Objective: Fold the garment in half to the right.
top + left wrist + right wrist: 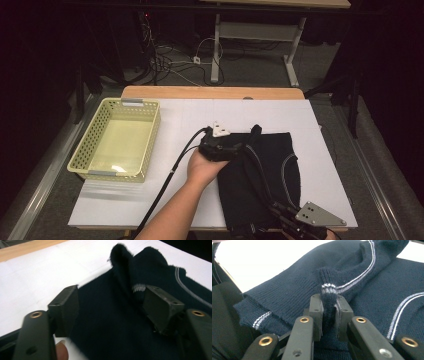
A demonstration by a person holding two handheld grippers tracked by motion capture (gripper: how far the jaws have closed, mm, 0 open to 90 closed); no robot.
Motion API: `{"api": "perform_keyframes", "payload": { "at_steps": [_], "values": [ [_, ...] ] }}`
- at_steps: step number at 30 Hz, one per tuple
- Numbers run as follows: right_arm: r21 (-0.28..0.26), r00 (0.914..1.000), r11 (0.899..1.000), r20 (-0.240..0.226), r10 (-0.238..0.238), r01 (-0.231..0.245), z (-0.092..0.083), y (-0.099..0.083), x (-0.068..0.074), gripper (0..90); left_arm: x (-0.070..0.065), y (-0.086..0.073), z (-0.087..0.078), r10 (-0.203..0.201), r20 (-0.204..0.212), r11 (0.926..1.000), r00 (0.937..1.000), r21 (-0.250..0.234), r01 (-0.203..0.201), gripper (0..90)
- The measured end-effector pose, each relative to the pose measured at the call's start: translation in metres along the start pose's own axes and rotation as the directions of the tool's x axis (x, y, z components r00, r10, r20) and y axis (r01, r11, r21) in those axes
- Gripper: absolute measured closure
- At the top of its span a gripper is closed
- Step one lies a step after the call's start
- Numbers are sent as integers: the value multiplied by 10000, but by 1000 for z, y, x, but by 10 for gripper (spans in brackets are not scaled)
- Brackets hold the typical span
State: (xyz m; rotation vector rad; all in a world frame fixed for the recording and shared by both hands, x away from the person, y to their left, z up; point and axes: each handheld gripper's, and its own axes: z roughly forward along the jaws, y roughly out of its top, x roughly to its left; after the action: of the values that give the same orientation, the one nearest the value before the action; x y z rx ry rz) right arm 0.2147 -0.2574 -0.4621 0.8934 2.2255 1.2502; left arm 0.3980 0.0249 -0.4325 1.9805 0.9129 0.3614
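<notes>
Right gripper view looks along the right tool (328, 315), whose jaws are clamped on a pinched-up fold of the navy knit sweater (294, 287), likely to anchor that ribbed edge while the garment is folded. High view places this tool (280, 210) at the near right edge of the bench (175, 115), over the sweater's (272, 155) near end. The left tool (239, 147) sits over the sweater's left far part; left gripper view shows its jaws standing wide, with no cloth pressed between the pads and a raised flap of sweater (122, 262) just beyond them, so it has probably let go of a fold laid over. The blur there makes this uncertain. The sweater lies on the right half of the white-topped bench, dark navy, rib-knit, with thin pale stripes along its seams and cuffs. A pale yellow perforated basket (92, 142) stands at the left edge, well apart from it.
</notes>
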Motion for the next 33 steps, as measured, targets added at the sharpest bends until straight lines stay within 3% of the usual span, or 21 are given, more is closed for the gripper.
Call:
{"api": "perform_keyframes", "payload": {
  "at_steps": [2, 8, 16, 19, 22, 25, 26, 29, 31, 33],
  "values": [
    [14, 10000, 10000, 30, 5, -5, 1, 0, 0, 801, 4, -12, -12, -77, 64, 9999, 9999, -110, 78, 248],
    [60, 10000, 10000, 67, 52, -52, 2, 0, 1, 798, 12, -53, -47, 381, -117, 9992, 9992, -91, -382, 167],
    [34, 9998, 9999, 116, 144, -144, 2, -1, 1, 798, 17, -101, -90, 475, 422, 9988, 9980, 115, -480, 74],
    [-10, 9996, 9999, 234, 154, -154, 1, 0, 3, 799, 19, -115, -106, 568, 505, 9984, 9971, -95, -563, 36],
    [-162, 9993, 9997, 328, 198, -192, -5, 2, 3, 801, 22, -121, -112, 751, 292, 9971, 9968, -157, -747, 0],
    [-322, 9987, 9993, 449, 222, -207, -15, 5, 2, 801, 29, -127, -109, 456, 159, 9984, 9988, -337, -450, 0],
    [-360, 9983, 9992, 533, 216, -197, -18, 5, 0, 800, 30, -129, -108, 533, 82, 9982, 9985, -287, -531, 0],
    [-354, 9960, 9982, 743, 504, -479, -24, 2, -7, 790, 30, -133, -105, 810, 480, 9960, 9956, -427, -790, 0],
    [-455, 9943, 9948, 505, 939, -917, -24, 0, -11, 730, 28, -135, -107, 1022, 476, 9916, 9936, -838, -980, 0],
    [-665, 9935, 9930, 511, 1014, -980, -23, 4, -9, 635, 28, -136, -108, 1010, 513, 9906, 9936, -978, -957, 0]
  ]
}}
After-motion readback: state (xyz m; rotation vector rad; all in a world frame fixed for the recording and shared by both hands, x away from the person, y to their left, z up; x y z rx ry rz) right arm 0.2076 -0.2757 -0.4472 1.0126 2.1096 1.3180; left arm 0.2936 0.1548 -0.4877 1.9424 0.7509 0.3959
